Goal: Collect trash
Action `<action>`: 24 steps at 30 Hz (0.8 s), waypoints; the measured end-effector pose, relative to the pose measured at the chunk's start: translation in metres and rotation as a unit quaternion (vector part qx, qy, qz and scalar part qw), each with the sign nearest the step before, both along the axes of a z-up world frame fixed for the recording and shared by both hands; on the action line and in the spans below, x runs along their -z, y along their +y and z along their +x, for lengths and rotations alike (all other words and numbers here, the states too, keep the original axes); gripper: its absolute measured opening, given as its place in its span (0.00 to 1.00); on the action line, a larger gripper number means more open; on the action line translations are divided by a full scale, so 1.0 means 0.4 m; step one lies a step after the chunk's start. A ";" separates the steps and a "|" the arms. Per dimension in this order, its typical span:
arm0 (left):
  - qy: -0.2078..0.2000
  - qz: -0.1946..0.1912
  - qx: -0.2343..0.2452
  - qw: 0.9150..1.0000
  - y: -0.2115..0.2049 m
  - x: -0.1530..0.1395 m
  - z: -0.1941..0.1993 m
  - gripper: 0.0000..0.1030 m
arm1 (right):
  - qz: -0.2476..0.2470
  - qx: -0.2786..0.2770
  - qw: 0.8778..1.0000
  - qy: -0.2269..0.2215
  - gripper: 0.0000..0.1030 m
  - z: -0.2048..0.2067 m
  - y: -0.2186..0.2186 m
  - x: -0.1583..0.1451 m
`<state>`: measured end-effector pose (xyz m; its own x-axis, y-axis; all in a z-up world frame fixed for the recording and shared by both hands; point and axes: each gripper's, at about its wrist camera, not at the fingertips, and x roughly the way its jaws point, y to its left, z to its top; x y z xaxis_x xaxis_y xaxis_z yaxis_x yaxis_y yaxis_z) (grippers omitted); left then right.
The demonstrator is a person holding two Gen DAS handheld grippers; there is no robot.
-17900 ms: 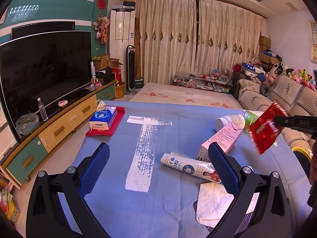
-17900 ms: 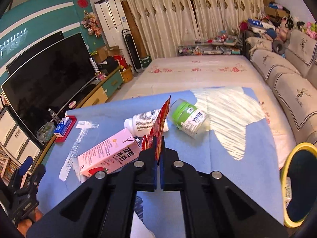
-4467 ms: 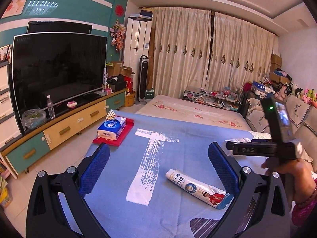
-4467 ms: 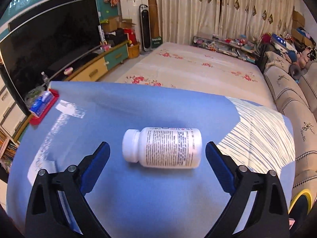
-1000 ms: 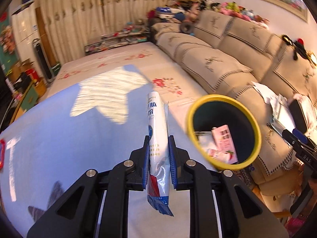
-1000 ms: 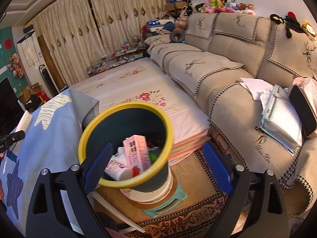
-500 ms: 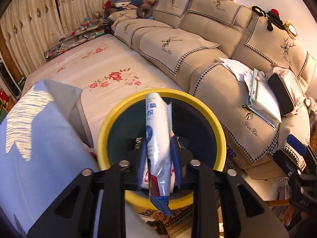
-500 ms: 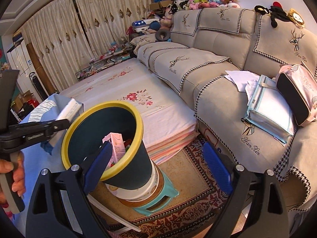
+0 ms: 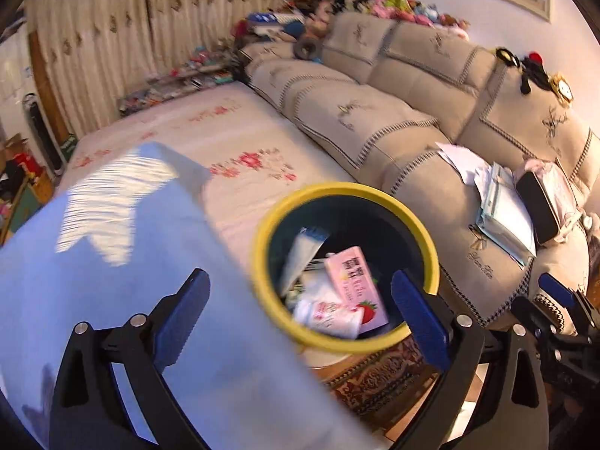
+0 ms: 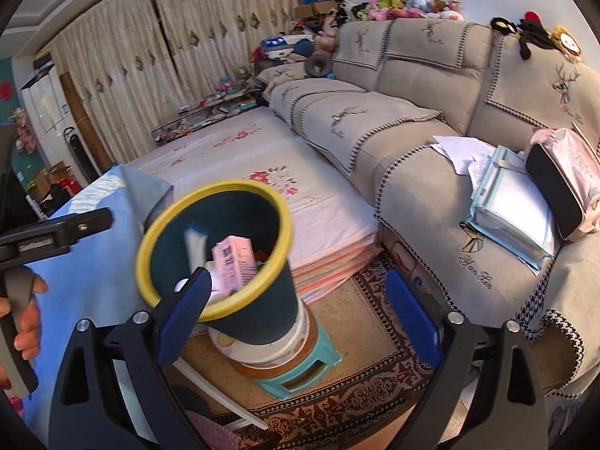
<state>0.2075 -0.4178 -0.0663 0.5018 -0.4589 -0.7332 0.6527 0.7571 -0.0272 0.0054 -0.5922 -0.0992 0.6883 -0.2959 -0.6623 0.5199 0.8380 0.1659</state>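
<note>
A dark bin with a yellow rim stands beside the blue-clothed table. Inside it lie a white and blue snack wrapper, a pink strawberry milk carton and other trash. My left gripper hovers over the bin's near edge, its jaws opening wide with nothing between them. The right wrist view shows the same bin with the wrapper leaning inside next to the carton. My right gripper is open and empty, just right of the bin.
The bin rests on a white bucket on a teal stool on a patterned rug. A beige sofa with papers and a pink bag runs along the right. A low mattress with flowers lies behind the bin. A hand holds the left gripper's handle.
The left gripper's jaws have spread apart and let go of the wrapper, which now lies in the bin. The left gripper has drawn back toward the table.
</note>
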 end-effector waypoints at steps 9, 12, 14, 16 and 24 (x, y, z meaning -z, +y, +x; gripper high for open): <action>-0.106 -0.014 -0.150 0.983 0.508 -0.133 -0.140 0.95 | -0.035 -0.097 0.994 -0.035 0.90 0.051 0.234 -0.108; -0.111 -0.037 -0.188 0.975 0.649 -0.160 -0.189 0.95 | -0.042 -0.130 0.990 -0.040 0.90 0.056 0.313 -0.134; -0.111 -0.059 -0.207 0.970 0.728 -0.174 -0.219 0.95 | -0.052 -0.143 0.988 -0.041 0.90 0.051 0.356 -0.148; -0.120 -0.070 -0.225 0.964 0.788 -0.184 -0.254 0.95 | -0.058 -0.151 0.986 -0.042 0.90 0.039 0.386 -0.161; -0.137 -0.084 -0.261 0.952 0.911 -0.185 -0.368 0.95 | -0.068 -0.156 0.984 -0.056 0.91 -0.028 0.439 -0.192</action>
